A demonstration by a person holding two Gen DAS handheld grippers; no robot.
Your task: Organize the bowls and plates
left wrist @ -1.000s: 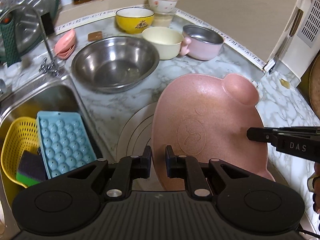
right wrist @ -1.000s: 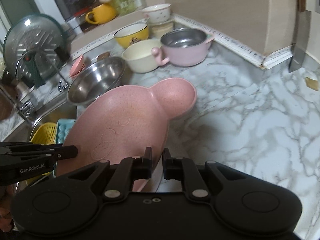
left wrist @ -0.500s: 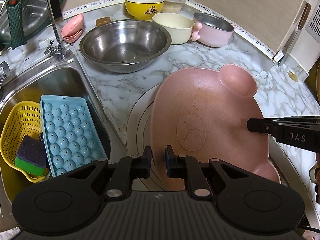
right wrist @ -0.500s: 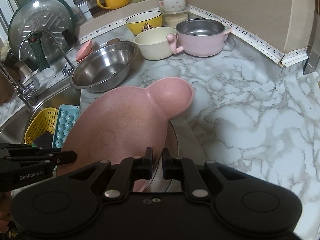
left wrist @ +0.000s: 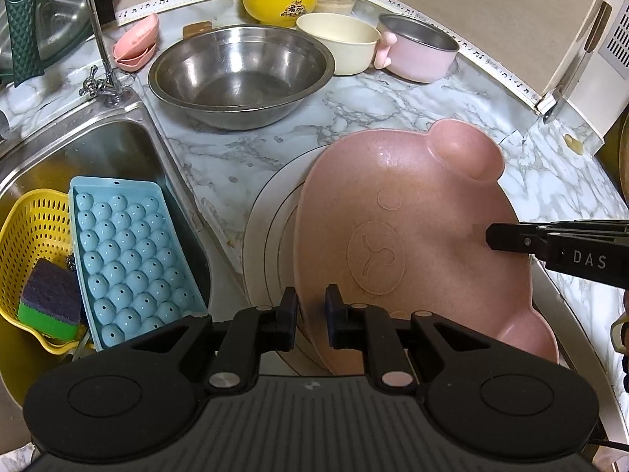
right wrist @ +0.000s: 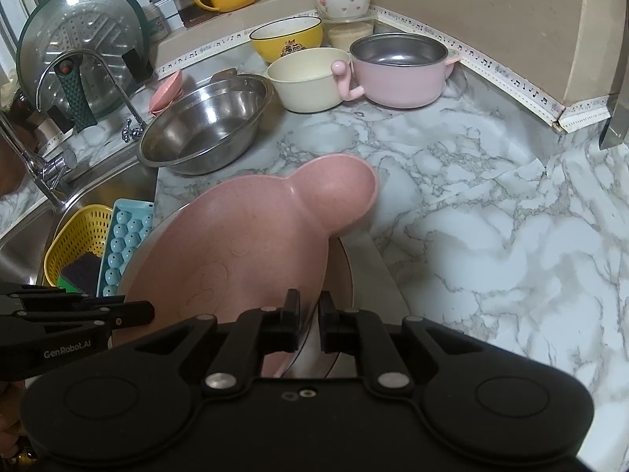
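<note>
Both grippers are clamped on the pink plate [left wrist: 412, 236], one on each side of its rim: left gripper [left wrist: 311, 316] pinches the near-left edge, right gripper [right wrist: 308, 324] pinches the opposite edge, jaws nearly closed with only the thin rim between the pads. In the left wrist view the right gripper's fingers [left wrist: 511, 238] come in from the right across the plate. The plate is bear-shaped with round ears, tilted, held low over a white plate [left wrist: 267, 236] lying flat on the marble counter [right wrist: 491, 236]; whether the two touch, can't tell. At the back of the counter: steel bowl [left wrist: 240, 74], cream bowl [left wrist: 338, 45] touching a pink pot [left wrist: 416, 53], yellow bowl [left wrist: 281, 0], and a small floral bowl [right wrist: 342, 0] on a clear tub in the corner. Sink [left wrist: 78, 149] at left holds a blue tray [left wrist: 129, 263] and a yellow basket [left wrist: 31, 236] with a sponge [left wrist: 49, 303] in it.
</note>
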